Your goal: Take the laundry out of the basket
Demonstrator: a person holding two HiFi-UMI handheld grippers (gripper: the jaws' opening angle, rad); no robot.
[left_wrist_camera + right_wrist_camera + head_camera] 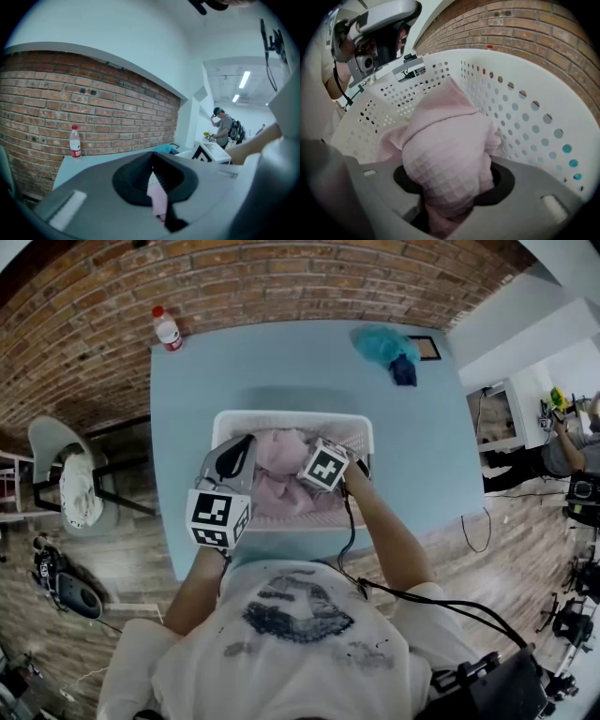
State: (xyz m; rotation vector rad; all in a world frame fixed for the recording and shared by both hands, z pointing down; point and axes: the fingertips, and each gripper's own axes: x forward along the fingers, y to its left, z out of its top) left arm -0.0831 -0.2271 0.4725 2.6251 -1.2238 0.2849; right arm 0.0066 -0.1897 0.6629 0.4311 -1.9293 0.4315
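Laundry (281,470): pink waffle-weave cloth, heaped inside the basket.
Basket (361,432): white with perforated walls, standing on the table at the middle of its near edge.
Left gripper (157,190): over the basket's left end, jaws almost together, pinching a thin strip of the pink cloth.
Right gripper (452,187): pointing steeply down into the basket, jaws part-way apart, clamped on a thick bunch of the pink cloth.
Table (187,427): light blue.
Bottle (167,329): upright at the table's far left corner.
Teal cloth (380,341): crumpled near the far right corner.
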